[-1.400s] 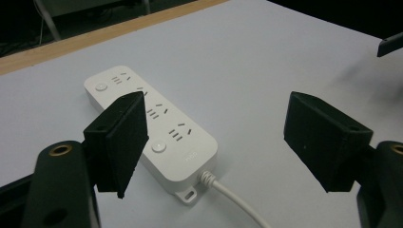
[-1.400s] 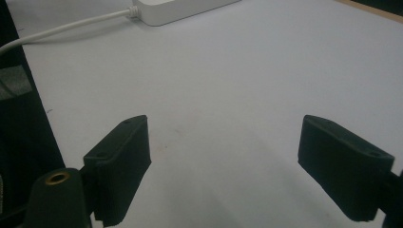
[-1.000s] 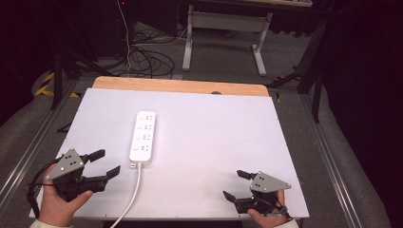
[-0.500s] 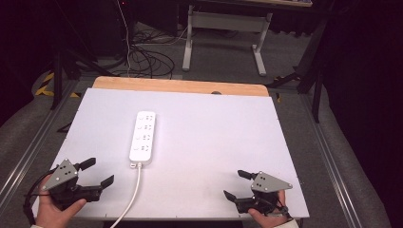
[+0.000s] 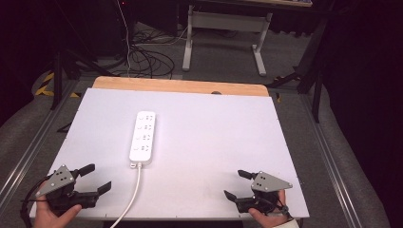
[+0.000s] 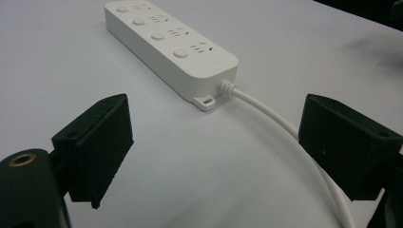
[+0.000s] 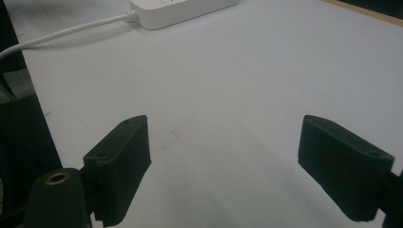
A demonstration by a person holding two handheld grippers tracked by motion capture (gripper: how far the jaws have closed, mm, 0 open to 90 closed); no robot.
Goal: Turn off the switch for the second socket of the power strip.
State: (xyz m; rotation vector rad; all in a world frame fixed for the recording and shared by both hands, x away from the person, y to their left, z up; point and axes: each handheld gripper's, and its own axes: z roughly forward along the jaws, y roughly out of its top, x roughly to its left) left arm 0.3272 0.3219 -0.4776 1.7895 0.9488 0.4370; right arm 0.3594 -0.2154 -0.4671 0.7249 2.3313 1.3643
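White power strip [image 5: 143, 137] lies untouched; your left gripper [image 5: 93, 178] has dropped lower beside its cord [image 5: 132, 197], jaws just spread wide, empty.

Lab or test room, dim around the edges. White board [image 5: 199, 142] laid over a wooden table [image 5: 180, 86], metal rails [image 5: 332, 161] along both sides, grey carpet floor [image 5: 228, 57]. Loose black cables [image 5: 142, 57] and a metal desk frame [image 5: 223, 33] behind.

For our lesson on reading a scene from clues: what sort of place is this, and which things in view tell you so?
Probably a lab or workshop set up for recording. A white board covers the table and bears one power strip; loose cables lie on the grey floor behind it, beside a metal desk frame.
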